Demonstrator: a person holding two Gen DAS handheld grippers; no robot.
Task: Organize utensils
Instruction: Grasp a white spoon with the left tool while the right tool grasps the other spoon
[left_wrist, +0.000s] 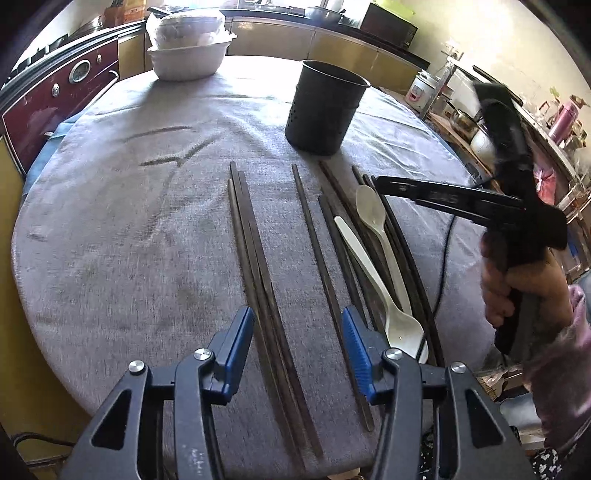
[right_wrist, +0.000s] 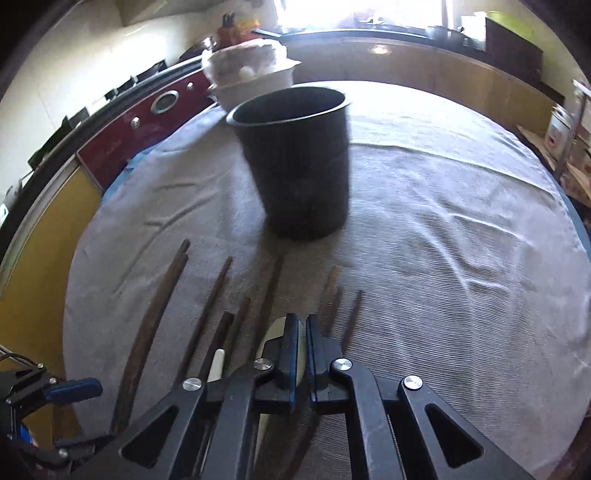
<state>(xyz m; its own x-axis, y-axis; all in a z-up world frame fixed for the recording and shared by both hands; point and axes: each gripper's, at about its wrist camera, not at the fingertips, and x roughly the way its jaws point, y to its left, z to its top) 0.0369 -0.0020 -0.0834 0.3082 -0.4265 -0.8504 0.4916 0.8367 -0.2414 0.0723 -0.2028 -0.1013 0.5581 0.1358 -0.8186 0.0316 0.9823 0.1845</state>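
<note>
A round table (left_wrist: 110, 229) carries a grey woven cloth, creased and faintly stained. A black, tapered, perforated utensil holder (left_wrist: 325, 107) stands upright toward its far side. Long dark wooden chopsticks (left_wrist: 258, 266) and two cream plastic spoons (left_wrist: 376, 258) lie lengthwise in front of it. The left gripper (left_wrist: 297, 345), with ribbed blue pads, stands half open, straddling one bundle of chopsticks without pressing it. The right gripper (right_wrist: 302, 332) is closed above the spoons; whether it grips anything cannot be told.

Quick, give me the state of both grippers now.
Left gripper: open, fingers astride the dark chopsticks, not pressing them.
Right gripper: shut; whether it grips anything cannot be told.
</note>
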